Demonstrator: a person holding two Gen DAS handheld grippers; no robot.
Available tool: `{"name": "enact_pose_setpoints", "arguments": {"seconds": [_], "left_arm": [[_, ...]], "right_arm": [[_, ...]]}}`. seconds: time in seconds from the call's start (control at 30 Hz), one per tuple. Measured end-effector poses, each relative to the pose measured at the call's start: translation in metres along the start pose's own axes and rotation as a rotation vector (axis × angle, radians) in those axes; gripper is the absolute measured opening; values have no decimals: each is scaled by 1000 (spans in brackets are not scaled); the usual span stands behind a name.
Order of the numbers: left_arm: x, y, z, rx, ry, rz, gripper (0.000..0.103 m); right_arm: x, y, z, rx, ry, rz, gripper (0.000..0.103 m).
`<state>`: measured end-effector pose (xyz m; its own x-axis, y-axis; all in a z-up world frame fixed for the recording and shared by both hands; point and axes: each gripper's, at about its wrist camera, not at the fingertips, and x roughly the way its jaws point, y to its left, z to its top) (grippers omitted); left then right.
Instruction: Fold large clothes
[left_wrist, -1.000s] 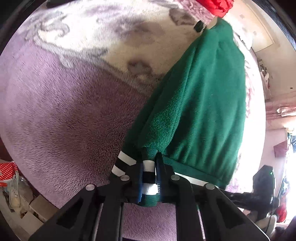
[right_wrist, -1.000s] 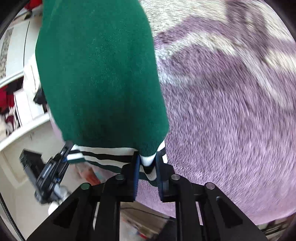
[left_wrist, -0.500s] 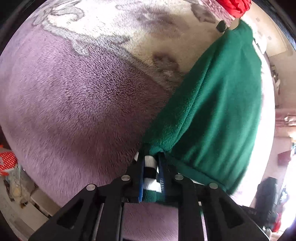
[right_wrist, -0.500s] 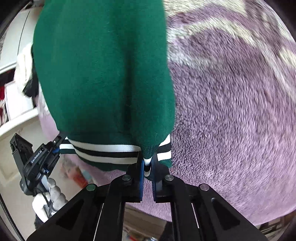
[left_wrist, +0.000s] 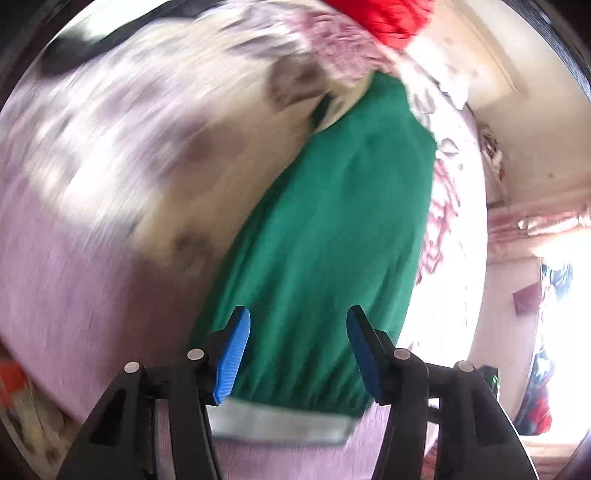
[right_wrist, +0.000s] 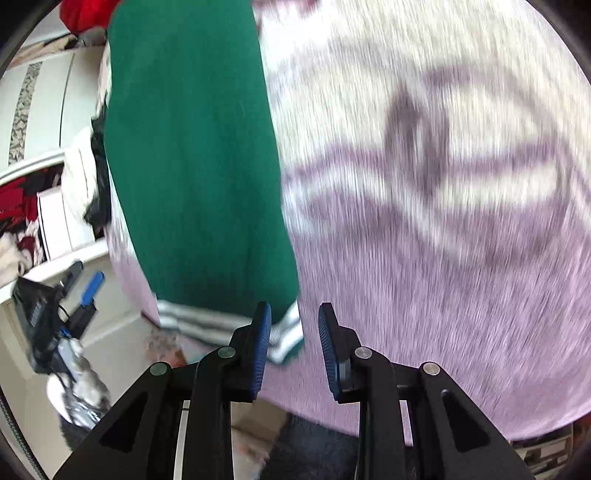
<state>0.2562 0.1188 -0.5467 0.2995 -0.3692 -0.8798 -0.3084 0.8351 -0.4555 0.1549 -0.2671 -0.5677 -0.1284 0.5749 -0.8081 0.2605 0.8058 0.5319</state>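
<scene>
A green sweater (left_wrist: 332, 229) with a white-striped hem (left_wrist: 280, 421) lies folded in a long band on the purple and white fleece blanket (left_wrist: 92, 277). My left gripper (left_wrist: 299, 350) hovers above the hem end, its jaws opening, and its blue pads (left_wrist: 236, 354) touch no cloth. In the right wrist view the same sweater (right_wrist: 192, 166) runs up the left side, and its striped hem corner (right_wrist: 286, 339) lies under my right gripper (right_wrist: 295, 347). That gripper's jaws are also opening and press on nothing. The left gripper (right_wrist: 86, 295) shows at the far left.
A red cloth (left_wrist: 391, 18) lies at the blanket's far end. White shelves (right_wrist: 48, 206) with piled clothes stand beyond the bed's left side. The blanket's edge (right_wrist: 369, 424) and floor clutter lie just below my right gripper. Bright window light fills the right.
Both grippers were shut on the striped hem; now both have let go, opened and lifted away. The sweater lies released on the blanket.
</scene>
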Motion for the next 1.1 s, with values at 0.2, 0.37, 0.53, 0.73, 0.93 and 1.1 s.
{"name": "enact_pose_setpoints", "arguments": {"seconds": [0.2, 0.37, 0.53, 0.73, 0.93, 1.1], "left_arm": [[82, -57, 109, 211, -25, 85, 51], [146, -57, 153, 299, 24, 201, 36], [175, -20, 164, 219, 114, 123, 41], [123, -61, 184, 314, 47, 76, 37], [170, -109, 267, 308, 20, 90, 37], [250, -105, 312, 277, 121, 214, 39]], "right_arm": [[-19, 16, 78, 52, -158, -29, 28], [-37, 23, 131, 124, -256, 25, 28], [-27, 37, 172, 167, -240, -77, 28], [-55, 66, 199, 150, -274, -70, 28], [-80, 99, 265, 144, -347, -88, 28], [-65, 107, 329, 144, -319, -147, 28]]}}
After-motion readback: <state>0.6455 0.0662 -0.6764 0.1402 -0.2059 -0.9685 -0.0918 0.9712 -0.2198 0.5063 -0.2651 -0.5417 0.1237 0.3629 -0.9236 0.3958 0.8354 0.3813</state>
